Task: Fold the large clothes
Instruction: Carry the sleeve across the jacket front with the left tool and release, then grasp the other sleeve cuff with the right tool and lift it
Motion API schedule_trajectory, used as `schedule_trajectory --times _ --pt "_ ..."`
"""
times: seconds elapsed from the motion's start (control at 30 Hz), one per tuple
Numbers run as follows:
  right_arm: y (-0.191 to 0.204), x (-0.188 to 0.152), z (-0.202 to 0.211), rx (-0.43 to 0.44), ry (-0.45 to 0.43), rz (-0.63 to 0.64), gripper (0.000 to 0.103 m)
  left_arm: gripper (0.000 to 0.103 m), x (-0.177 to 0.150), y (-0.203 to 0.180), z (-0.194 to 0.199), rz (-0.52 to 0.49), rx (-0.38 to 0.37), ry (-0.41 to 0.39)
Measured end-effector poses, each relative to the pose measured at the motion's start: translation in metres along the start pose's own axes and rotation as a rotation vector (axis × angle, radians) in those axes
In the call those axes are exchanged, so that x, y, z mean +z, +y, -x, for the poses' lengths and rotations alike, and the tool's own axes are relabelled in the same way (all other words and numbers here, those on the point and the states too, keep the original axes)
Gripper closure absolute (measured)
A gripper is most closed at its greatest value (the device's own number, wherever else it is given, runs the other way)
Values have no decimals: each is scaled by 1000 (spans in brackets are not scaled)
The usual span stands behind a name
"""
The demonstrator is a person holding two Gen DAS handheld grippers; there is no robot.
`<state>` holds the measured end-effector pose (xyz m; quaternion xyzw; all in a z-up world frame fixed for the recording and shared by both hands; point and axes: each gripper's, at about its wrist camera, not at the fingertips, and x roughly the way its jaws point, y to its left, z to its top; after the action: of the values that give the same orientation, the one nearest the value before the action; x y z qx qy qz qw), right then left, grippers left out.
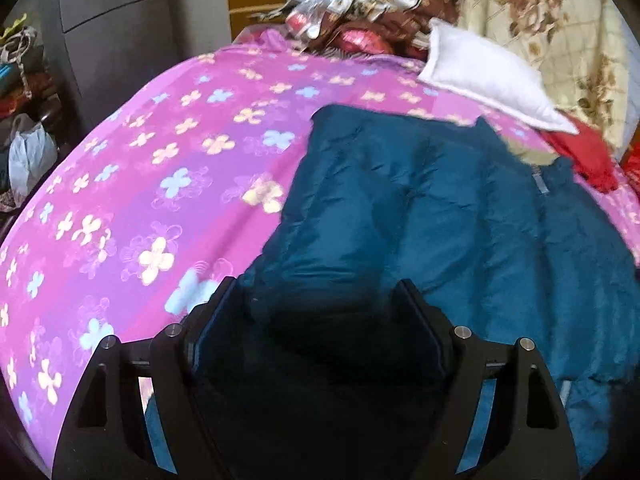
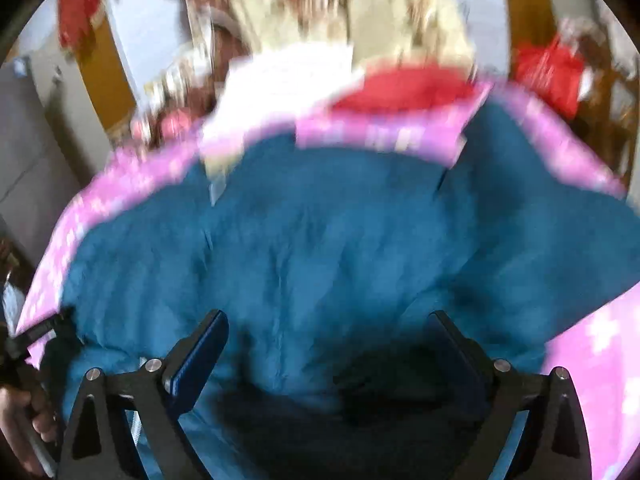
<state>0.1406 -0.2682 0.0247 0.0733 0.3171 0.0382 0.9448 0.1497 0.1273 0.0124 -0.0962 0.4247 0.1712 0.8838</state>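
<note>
Jacket (image 1: 440, 208) on bedspread (image 1: 140, 184) (floral).

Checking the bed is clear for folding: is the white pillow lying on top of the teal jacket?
No, the white pillow lies on the pink floral bedsheet beyond the teal jacket.

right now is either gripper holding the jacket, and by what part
Nothing is held. The left gripper and right gripper are both open above the blue jacket, fabric between the fingers but no pinch.
</note>
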Motion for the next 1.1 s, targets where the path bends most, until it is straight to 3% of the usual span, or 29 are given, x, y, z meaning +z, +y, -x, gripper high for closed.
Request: schedule_trajectory --times 0.1,0.23,0.33,0.47,0.53,0.57,0.67,0.77,0.8,0.93,0.97,1.03,1.07,1.1 --pt "-38 4 29 -133 -92 -36 4 24 -8 -13 16 -44 -35 -22" --pt "-121 6 37 -339 -73 -59 4 24 -20 -34 24 -129 -81 -4" --pt "-217 5 35 -491 -3 -114 4 24 -29 -46 31 -183 -104 -3" --pt "-348 2 40 -686 60 -290 5 24 -34 -57 37 -226 -125 -11" --pt "-397 -1 35 -667 125 -374 9 24 -34 -58 37 -236 -117 -21" --pt "-415 -2 32 -636 136 -418 19 24 -34 -58 37 -235 -112 -23" --pt "-450 0 14 -487 144 -519 20 24 -36 -58 30 -231 -103 -1" --pt "-438 8 -7 -428 123 -505 16 24 -38 -57 19 -216 -99 45" --pt "-427 12 -17 -437 140 -463 10 24 -39 -57 17 -214 -98 53" --pt "-409 18 -47 -496 243 -306 11 24 -42 -60 17 -223 -87 52" --pt "-407 18 -49 -491 237 -303 14 24 -42 -61 17 -227 -85 50" --pt "-404 16 -40 -528 197 -290 53 24 -43 -61 17 -230 -79 48" --pt "-400 15 -37 -539 192 -277 81 24 -42 -60 17 -226 -79 50" --pt "-393 13 -35 -561 193 -251 88 24 -42 -58 16 -220 -80 53"
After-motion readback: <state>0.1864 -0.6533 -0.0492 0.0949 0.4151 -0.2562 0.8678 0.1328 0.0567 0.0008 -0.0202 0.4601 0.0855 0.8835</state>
